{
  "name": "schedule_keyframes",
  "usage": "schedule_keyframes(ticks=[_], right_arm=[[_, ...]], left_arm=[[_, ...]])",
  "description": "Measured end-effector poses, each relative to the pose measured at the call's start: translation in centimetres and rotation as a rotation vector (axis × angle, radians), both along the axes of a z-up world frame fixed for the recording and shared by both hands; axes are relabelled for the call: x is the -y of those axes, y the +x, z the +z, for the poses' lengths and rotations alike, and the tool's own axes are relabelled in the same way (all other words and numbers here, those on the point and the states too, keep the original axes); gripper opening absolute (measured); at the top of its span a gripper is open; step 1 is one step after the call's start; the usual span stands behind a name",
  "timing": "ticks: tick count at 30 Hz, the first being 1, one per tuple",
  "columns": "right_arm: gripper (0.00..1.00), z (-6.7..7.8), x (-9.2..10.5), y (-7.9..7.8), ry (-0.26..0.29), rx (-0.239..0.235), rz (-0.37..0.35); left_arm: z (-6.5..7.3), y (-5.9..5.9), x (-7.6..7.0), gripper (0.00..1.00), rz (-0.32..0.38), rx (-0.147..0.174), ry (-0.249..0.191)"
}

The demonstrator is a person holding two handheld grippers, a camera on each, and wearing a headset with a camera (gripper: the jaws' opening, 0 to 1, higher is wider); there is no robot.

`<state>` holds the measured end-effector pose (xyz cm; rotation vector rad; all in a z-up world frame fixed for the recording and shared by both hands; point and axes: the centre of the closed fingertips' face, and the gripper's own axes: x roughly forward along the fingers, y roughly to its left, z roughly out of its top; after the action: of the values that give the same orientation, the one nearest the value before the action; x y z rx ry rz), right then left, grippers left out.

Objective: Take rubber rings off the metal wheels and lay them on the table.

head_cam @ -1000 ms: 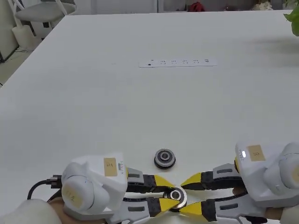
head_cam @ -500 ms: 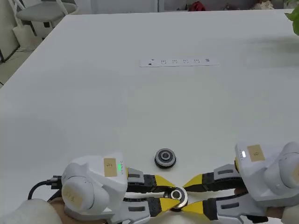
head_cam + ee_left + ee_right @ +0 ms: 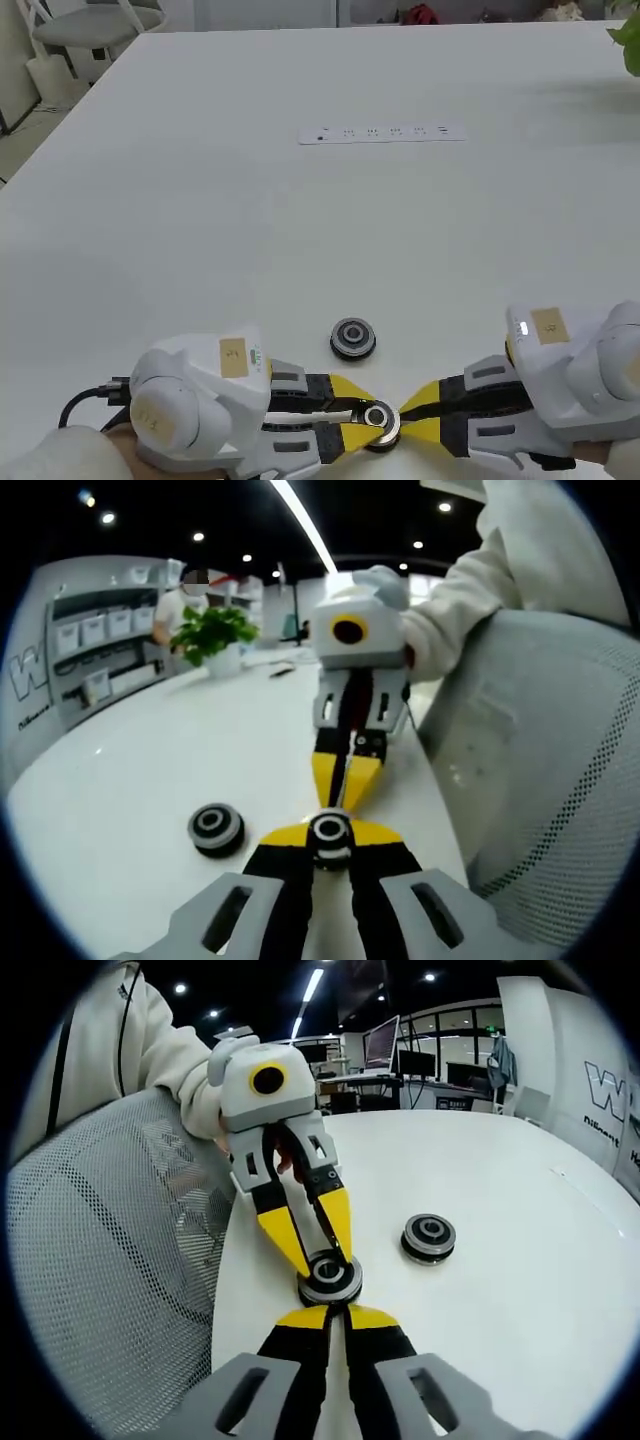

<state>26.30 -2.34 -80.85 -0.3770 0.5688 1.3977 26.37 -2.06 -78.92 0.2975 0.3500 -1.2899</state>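
From the head view, the left gripper [image 3: 362,420] reaches in from the near left, its jaws clamped on a metal wheel [image 3: 378,420] at the near edge of the white table [image 3: 200,220]. The right gripper [image 3: 408,422] meets it from the near right. A second wheel [image 3: 352,338] lies just beyond them, and a power strip [image 3: 382,134] lies far off. In the left gripper view, its own jaws squeeze the metal wheel [image 3: 330,832], with the second wheel [image 3: 216,828] resting to the left. In the right gripper view, the right gripper [image 3: 328,1316] has its jaws together, tips against the metal wheel's [image 3: 330,1278] near rim. Whether they pinch anything cannot be told.
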Motion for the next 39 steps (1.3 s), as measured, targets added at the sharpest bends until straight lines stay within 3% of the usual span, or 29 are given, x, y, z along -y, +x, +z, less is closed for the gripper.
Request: schedule_keyframes(ticks=[4,13,19,33,39], right_arm=[[0.02,-0.04,-0.01,0.09,-0.019,-0.004,-0.008],[0.00,-0.21,0.14,0.55,-0.031,-0.120,-0.108],[0.00,-0.21,0.20,0.59,-0.030,-0.155,-0.137],[0.00,-0.07,0.30,0.67,-0.027,-0.194,-0.170],[0.00,-0.02,0.28,0.75,-0.034,-0.162,-0.162]], left_arm=[[0.00,0.03,-0.03,0.14,0.000,0.001,-0.002],[0.02,-0.01,-0.02,0.14,-0.002,0.005,-0.006],[0.00,0.00,-0.05,0.14,-0.003,0.007,-0.006],[0.11,-0.07,0.03,0.13,-0.006,0.015,-0.003],[0.14,-0.07,0.03,0.13,-0.003,0.015,-0.004]])
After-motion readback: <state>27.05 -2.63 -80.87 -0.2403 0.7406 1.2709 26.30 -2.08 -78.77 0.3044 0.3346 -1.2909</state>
